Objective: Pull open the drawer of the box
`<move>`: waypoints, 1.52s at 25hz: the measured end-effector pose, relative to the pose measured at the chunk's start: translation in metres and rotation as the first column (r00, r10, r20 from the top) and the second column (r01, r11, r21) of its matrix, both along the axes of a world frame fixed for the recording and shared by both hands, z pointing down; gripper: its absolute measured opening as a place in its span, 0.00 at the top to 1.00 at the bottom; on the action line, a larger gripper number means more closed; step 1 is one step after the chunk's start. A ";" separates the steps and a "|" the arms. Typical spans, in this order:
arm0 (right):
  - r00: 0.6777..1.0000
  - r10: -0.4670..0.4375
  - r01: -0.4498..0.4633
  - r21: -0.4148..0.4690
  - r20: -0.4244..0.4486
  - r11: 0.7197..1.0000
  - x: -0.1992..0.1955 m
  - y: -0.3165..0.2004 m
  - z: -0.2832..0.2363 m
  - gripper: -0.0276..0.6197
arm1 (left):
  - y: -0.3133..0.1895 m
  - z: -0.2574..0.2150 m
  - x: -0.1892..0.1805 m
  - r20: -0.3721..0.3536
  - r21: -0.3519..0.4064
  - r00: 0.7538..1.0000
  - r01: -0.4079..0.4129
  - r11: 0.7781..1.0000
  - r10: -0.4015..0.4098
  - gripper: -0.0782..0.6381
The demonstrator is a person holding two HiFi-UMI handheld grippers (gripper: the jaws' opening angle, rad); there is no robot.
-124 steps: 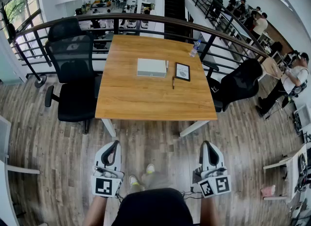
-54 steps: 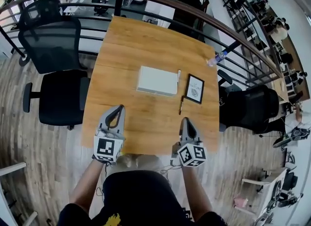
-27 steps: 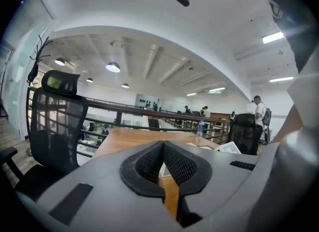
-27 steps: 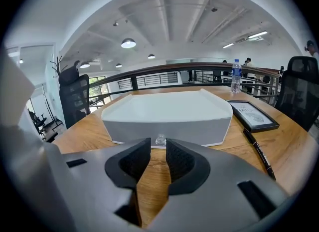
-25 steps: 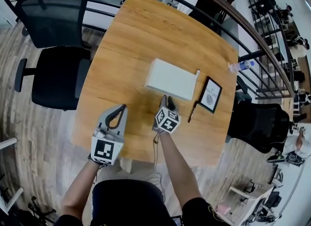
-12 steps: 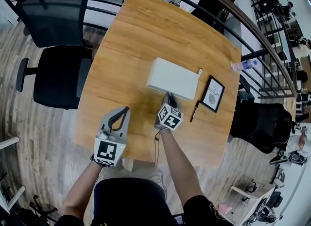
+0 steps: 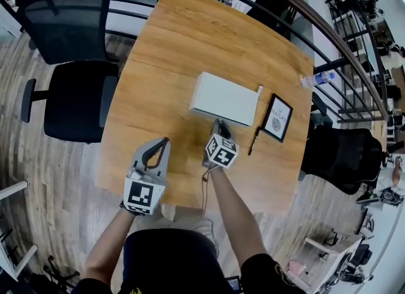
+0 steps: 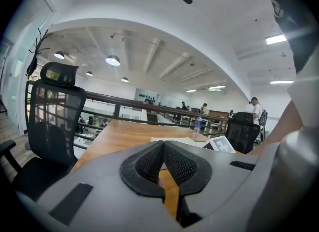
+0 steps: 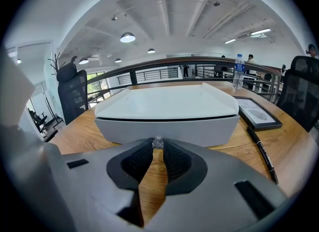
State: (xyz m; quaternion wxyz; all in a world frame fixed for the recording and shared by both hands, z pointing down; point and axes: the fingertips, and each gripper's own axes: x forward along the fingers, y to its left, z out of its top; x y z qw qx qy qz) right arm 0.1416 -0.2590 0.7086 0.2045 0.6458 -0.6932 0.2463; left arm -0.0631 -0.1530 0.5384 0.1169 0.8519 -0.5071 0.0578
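Note:
A flat white box (image 7: 224, 98) lies near the middle of the wooden table (image 7: 171, 46). In the right gripper view its drawer front (image 9: 199, 130) faces me, with a small clear knob (image 9: 157, 141) at its centre. My right gripper (image 7: 218, 122) is at that front edge, and its jaws (image 9: 157, 144) are shut on the knob. The drawer sits flush with the box (image 9: 167, 101). My left gripper (image 7: 164, 141) hovers over the table's near left part, apart from the box. It (image 8: 163, 144) is shut with nothing in it.
A black framed picture (image 7: 276, 117) and a dark pen (image 7: 255, 141) lie right of the box. A water bottle (image 7: 316, 79) stands at the far right edge by the railing (image 7: 297, 8). Black office chairs (image 7: 69, 65) (image 7: 342, 157) flank the table.
I have come up to the table. My right gripper has reached forward to the box front and closed on the knob. In the last half second almost nothing has moved.

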 end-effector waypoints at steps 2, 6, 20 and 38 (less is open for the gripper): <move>1.000 0.005 -0.005 -0.001 0.003 1.000 0.000 0.004 -0.001 0.86 | -0.001 -0.002 0.002 -0.013 0.005 1.000 0.004 1.000 -0.004 0.87; 1.000 0.012 -0.012 -0.007 0.011 1.000 0.000 0.014 -0.001 0.86 | 0.001 -0.005 0.006 -0.018 0.009 1.000 -0.006 1.000 0.006 0.87; 0.999 0.015 -0.014 -0.022 0.036 1.000 0.000 0.031 0.001 0.86 | 0.002 -0.007 0.022 -0.030 0.005 0.999 -0.028 1.000 0.028 0.87; 0.999 0.016 -0.014 -0.032 0.052 0.999 -0.001 0.049 0.001 0.86 | 0.009 -0.006 0.024 -0.010 -0.002 0.999 -0.037 0.999 0.037 0.87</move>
